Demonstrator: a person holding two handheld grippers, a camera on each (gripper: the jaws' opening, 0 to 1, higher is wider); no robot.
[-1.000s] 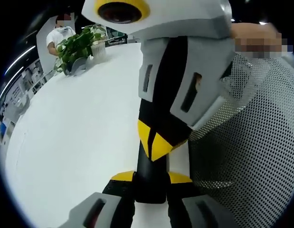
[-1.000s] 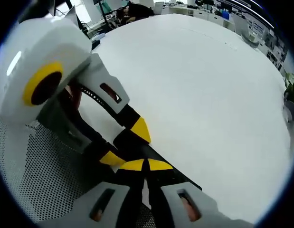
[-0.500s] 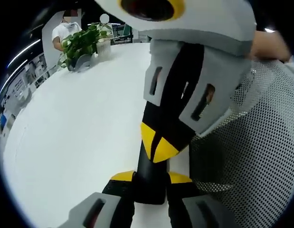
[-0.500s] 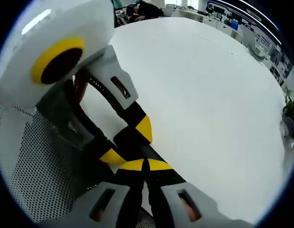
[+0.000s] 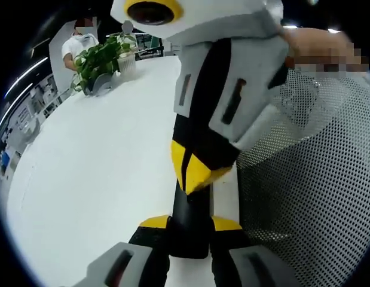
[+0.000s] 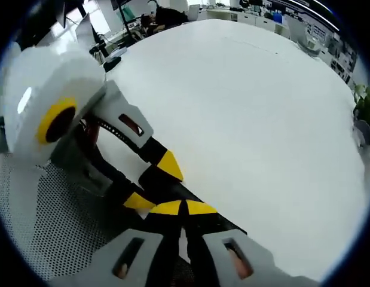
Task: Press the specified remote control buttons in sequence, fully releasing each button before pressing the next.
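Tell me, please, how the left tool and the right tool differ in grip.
The left tool clamps the black remote between parted jaws; the right tool has its jaws shut together. The left tool holds the remote; the right tool points its tips onto it. Both have yellow tips.

Your long black remote control (image 5: 189,224) lies on the round white table (image 5: 101,161), with the perforated mesh chair back (image 5: 310,179) to its right and the leafy potted plant (image 5: 101,60) at the far edge.

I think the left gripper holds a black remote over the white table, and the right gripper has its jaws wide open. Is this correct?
One detail is wrong: the right gripper has its jaws shut, yellow tips together, as the right gripper view shows. The left gripper does hold the black remote over the white table.
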